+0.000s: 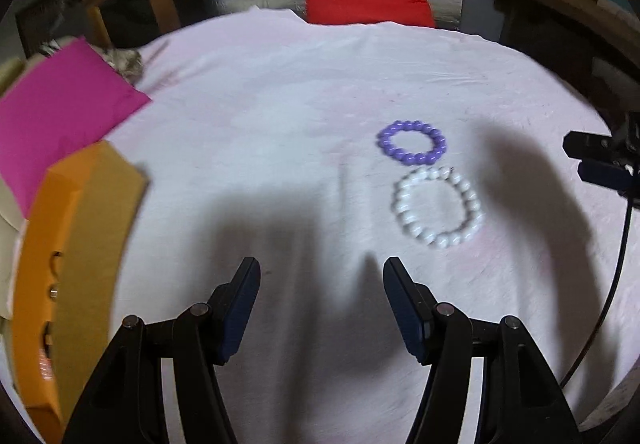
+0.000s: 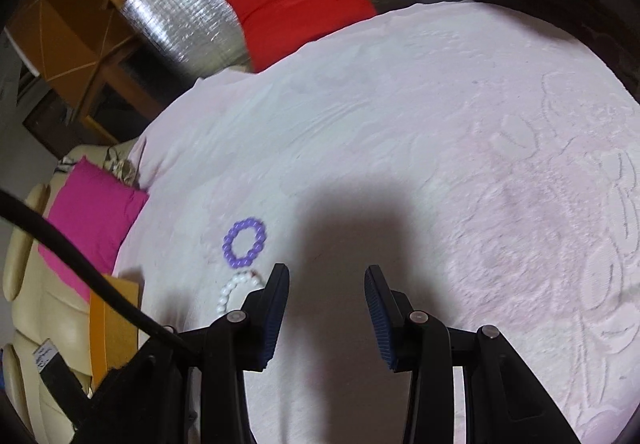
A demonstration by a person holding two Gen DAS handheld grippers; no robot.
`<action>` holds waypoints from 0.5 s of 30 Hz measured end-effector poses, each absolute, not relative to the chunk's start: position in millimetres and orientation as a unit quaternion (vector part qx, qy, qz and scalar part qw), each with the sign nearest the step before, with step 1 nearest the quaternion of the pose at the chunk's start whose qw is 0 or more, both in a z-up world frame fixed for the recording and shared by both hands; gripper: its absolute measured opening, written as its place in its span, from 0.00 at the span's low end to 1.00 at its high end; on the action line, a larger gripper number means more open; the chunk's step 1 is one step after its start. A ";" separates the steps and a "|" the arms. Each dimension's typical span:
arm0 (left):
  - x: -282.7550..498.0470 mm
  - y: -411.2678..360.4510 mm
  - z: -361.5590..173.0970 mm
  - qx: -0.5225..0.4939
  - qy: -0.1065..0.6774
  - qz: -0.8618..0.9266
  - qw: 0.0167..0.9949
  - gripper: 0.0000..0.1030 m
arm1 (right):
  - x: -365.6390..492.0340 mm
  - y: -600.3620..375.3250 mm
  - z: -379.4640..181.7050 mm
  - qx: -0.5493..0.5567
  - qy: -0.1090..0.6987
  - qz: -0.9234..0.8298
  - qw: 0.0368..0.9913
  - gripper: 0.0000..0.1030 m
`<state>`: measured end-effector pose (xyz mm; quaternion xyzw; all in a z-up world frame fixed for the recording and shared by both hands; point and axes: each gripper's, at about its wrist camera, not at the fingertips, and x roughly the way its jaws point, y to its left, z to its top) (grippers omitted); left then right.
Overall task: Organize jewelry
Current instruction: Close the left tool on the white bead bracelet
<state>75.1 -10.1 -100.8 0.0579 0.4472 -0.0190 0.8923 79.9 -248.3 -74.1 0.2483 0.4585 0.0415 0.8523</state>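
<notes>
Evidently light, hard-beaded, slippery, likely elastic and floppy: best pinched across one side of the ring. Left tool open, empty, hovering over the pink-clothed counter. Ahead and right of it, one purple bracelet, one white bracelet just nearer, almost touching. Right tool open, empty, both bracelets at its left.

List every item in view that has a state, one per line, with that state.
Left gripper: open, empty, above the cloth.
Right gripper: open, empty, above the cloth.
Purple bracelet: lying flat on the pink cloth, not held.
White bracelet: lying flat just nearer than the purple one, not held.
Orange box: at the cloth's left edge; open or closed cannot be told.
</notes>
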 end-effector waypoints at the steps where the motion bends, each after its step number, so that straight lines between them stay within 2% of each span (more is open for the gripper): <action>1: 80.6 -14.5 -102.0 0.057 0.451 -0.023 0.890 0.63 | 80.5 -252.8 -73.2 0.252 0.456 0.039 0.853 0.41; 15: 109.5 -49.3 -110.8 0.014 0.462 -0.118 0.879 0.64 | 84.0 -263.2 -83.9 0.255 0.467 0.025 0.847 0.41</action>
